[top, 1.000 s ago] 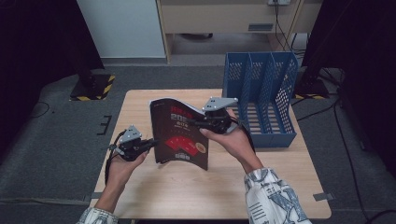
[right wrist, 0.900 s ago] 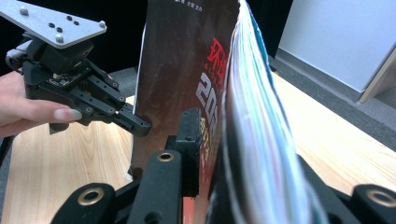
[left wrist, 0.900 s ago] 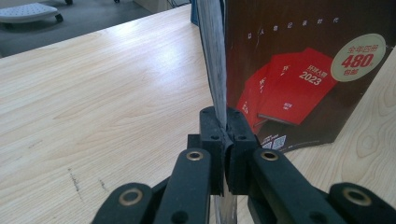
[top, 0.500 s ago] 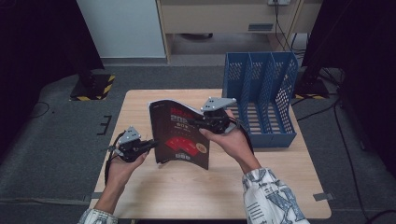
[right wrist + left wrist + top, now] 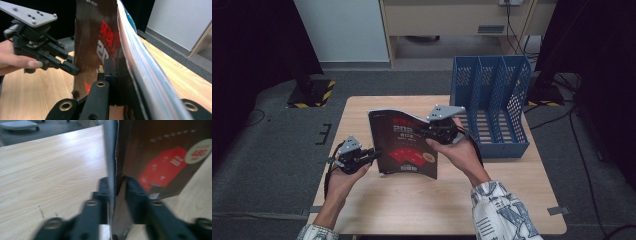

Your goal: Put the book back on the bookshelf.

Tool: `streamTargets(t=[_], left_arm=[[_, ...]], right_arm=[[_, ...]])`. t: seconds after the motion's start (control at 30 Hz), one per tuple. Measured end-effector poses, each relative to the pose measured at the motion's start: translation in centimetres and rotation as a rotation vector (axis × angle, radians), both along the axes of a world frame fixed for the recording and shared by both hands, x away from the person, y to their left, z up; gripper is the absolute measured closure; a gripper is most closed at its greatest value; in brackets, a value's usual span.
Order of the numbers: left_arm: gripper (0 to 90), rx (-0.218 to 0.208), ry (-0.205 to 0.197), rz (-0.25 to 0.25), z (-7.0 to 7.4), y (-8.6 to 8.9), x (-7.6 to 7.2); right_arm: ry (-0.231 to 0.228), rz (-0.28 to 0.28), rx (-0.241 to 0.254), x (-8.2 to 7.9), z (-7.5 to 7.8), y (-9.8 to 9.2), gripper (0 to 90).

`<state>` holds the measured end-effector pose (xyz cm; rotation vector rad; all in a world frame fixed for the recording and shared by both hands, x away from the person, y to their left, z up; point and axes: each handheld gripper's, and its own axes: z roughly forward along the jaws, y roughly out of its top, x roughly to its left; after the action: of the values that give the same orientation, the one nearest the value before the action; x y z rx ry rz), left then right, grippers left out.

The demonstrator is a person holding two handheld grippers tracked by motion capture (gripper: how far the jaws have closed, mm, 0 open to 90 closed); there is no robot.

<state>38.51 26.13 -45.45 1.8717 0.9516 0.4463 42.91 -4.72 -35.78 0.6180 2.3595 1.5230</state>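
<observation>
A dark brown book [image 5: 404, 147] with red print stands upright on the wooden table [image 5: 362, 110], held between both grippers. My right gripper [image 5: 419, 131] grips its upper right part and has just closed tighter; in the right gripper view its jaw presses the cover [image 5: 95, 32], right gripper [image 5: 122, 72]. My left gripper [image 5: 374, 154] is at the book's lower left edge. Its jaws have just been opening. In the left gripper view they straddle the book [image 5: 162, 157] with a gap on one side, left gripper [image 5: 117, 190]. The left gripper [image 5: 72, 67] also appears in the right gripper view.
A blue perforated file rack [image 5: 492, 105] with upright dividers stands on the table's far right, close behind my right hand. Bare wood lies in front of the book and to its left. Dark floor surrounds the table.
</observation>
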Motion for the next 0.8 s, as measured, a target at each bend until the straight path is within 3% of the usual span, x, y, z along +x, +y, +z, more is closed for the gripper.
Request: streamTargets(t=[0.1, 0.3, 0.57, 0.67, 0.8], left_arm=[[48.7, -0.001, -0.007, 0.037, -0.5, 0.2, 0.0], [28.5, 0.042, 0.006, 0.071, -1.5, 0.6, 0.0], [18.0, 0.078, 0.044, 0.117, -2.9, 1.5, 0.4], [12.5, 0.081, 0.08, 0.13, -3.6, 1.7, 0.6], [7.4, 0.135, 0.098, 0.129, -4.5, 1.9, 0.7]], right_arm=[[-0.009, 0.001, 0.001, -0.2, 0.1, 0.1, 87.1], [-0.021, -0.011, 0.014, -0.2, 0.7, 0.0, 87.1], [-0.034, -0.044, 0.019, 0.1, 1.1, -0.2, 87.1], [-0.03, -0.057, 0.03, 0.4, 1.2, -0.5, 87.2], [-0.029, -0.079, 0.047, 0.7, 1.6, -0.5, 87.1]])
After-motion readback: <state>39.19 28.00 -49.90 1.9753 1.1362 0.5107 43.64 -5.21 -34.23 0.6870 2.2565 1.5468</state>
